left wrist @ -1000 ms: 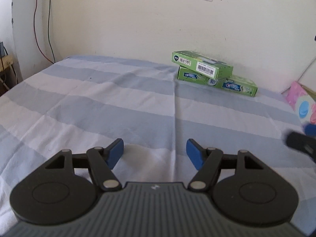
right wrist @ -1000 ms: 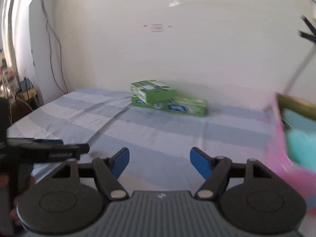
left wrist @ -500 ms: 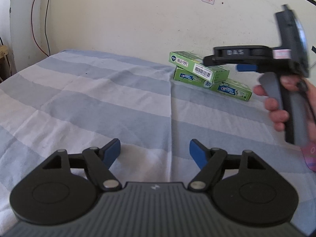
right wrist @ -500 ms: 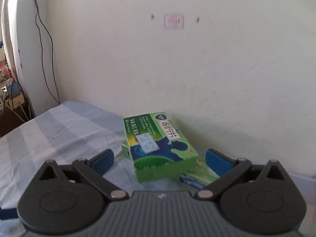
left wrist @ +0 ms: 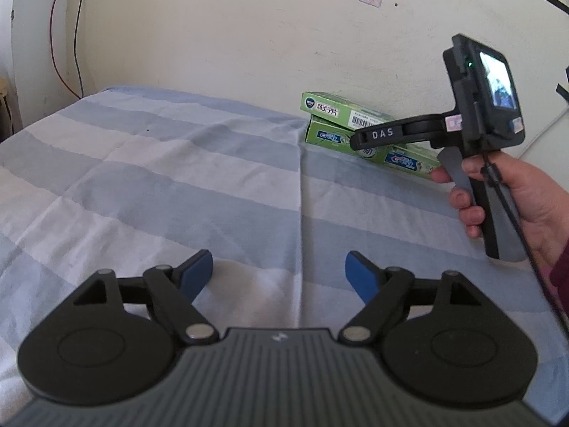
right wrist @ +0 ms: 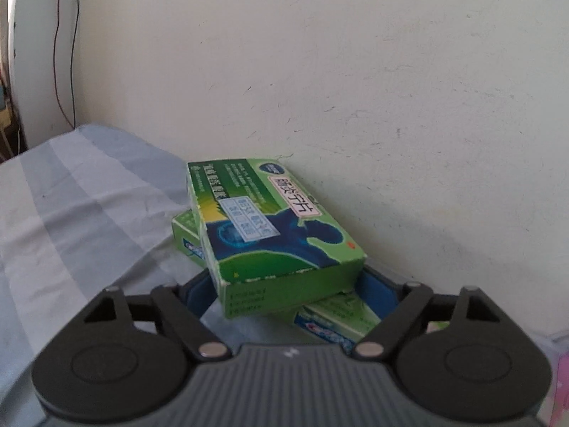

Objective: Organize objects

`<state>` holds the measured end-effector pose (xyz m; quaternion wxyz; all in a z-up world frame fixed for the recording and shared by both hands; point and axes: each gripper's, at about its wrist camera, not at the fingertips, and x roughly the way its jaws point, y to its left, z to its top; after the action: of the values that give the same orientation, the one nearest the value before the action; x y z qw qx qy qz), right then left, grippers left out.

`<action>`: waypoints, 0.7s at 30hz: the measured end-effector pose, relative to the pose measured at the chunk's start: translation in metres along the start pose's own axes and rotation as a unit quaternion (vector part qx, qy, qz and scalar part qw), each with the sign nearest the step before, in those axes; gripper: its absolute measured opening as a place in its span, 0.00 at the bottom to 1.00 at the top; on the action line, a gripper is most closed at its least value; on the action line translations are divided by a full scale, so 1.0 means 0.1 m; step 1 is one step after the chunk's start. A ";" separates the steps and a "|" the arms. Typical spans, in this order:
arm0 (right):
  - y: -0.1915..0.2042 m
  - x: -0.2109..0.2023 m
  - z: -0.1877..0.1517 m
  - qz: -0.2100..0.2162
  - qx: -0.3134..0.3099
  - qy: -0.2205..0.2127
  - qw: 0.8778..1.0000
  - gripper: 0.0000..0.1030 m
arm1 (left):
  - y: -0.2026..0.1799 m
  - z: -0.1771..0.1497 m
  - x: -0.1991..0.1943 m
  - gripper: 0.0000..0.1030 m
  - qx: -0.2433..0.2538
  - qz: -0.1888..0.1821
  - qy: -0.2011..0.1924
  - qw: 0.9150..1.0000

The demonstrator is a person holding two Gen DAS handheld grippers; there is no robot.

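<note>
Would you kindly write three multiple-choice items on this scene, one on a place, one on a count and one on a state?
1. Where does the top green box lie?
A. on the longer green box
B. on the bare striped cloth
C. inside the left gripper

2. How many green boxes show?
A. one
B. two
C. four

3. How stands the right gripper?
A. shut, far from the boxes
B. open, its blue pads on either side of the top green box's near end
C. out of view

Answers:
1. A, it sits askew on the longer one by the wall.
2. B, both views show two stacked.
3. B, a pad shows at each side of the box end.
</note>
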<state>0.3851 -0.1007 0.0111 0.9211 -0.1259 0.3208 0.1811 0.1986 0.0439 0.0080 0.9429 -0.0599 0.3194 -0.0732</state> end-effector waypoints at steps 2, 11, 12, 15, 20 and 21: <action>0.03 -0.10 -0.06 -0.010 -0.004 -0.007 1.000 0.75 | 0.01 0.00 0.00 0.81 -0.002 -0.001 -0.001 1.000; 0.30 -0.63 -0.42 -0.013 -0.051 -0.031 0.998 0.75 | 0.10 0.02 -0.02 0.81 -0.031 -0.008 -0.008 0.999; 0.32 -0.74 -0.51 -0.008 -0.055 -0.033 0.998 0.75 | 0.12 0.03 -0.02 0.81 -0.037 -0.009 -0.009 0.999; 0.39 -0.99 -0.73 0.010 -0.054 -0.016 0.998 0.26 | 0.18 0.04 -0.02 0.81 -0.054 -0.014 -0.011 0.998; 0.35 -1.49 -1.17 0.026 -0.026 0.002 0.999 0.21 | 0.18 0.04 -0.02 0.81 -0.053 -0.013 -0.012 0.998; 0.35 -1.59 -1.24 0.026 -0.026 0.003 0.999 0.21 | 0.17 0.04 -0.02 0.81 -0.049 -0.011 -0.012 0.999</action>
<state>0.1873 -0.1523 0.0143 0.9116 -0.1417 0.3217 0.2132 0.2012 0.0607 0.0095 0.9416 -0.1109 0.3106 -0.0674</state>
